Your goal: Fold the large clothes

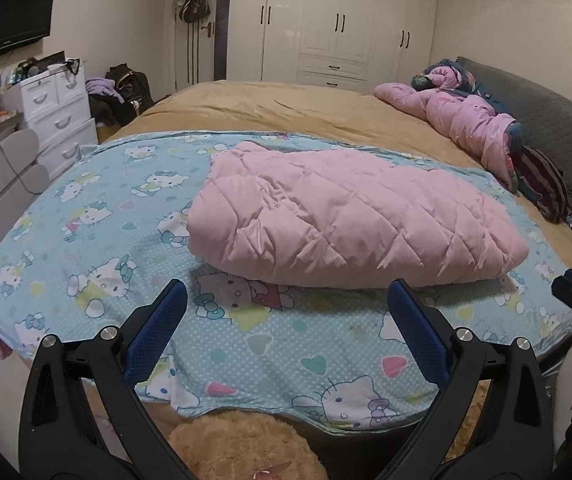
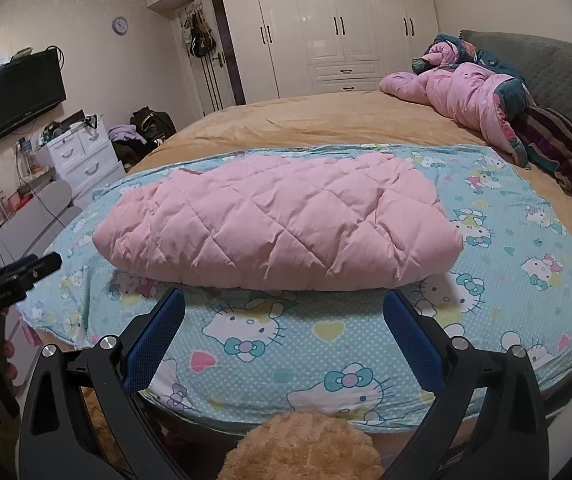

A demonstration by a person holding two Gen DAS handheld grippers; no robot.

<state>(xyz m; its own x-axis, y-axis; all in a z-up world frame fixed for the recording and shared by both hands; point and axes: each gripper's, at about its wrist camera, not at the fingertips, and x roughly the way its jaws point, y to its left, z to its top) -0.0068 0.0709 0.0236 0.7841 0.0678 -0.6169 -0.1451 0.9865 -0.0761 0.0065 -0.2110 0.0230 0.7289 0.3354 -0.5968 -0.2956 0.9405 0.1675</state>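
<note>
Both tools hang empty over the near edge of the bed: the left hand-held gripper is spread wide, its black plastic arms ending in blue pads with a fine mesh texture, touching nothing. The right hand-held gripper is released just as far, with the same blue textured pads, and holds nothing. Small lettering on the tool's side in the right wrist view is too blurred to read.

Just beyond the fingertips lies the pink quilted jacket, folded into a puffy, rounded oblong with diamond stitching. It rests on a light blue cotton sheet printed with cartoon cats, hearts and white dots, spread over a tan bedspread. A fuzzy tan plush toy sits below the bed edge. Farther back, a crumpled pink duvet lies against a grey quilted headboard, with glossy white wardrobes behind.
</note>
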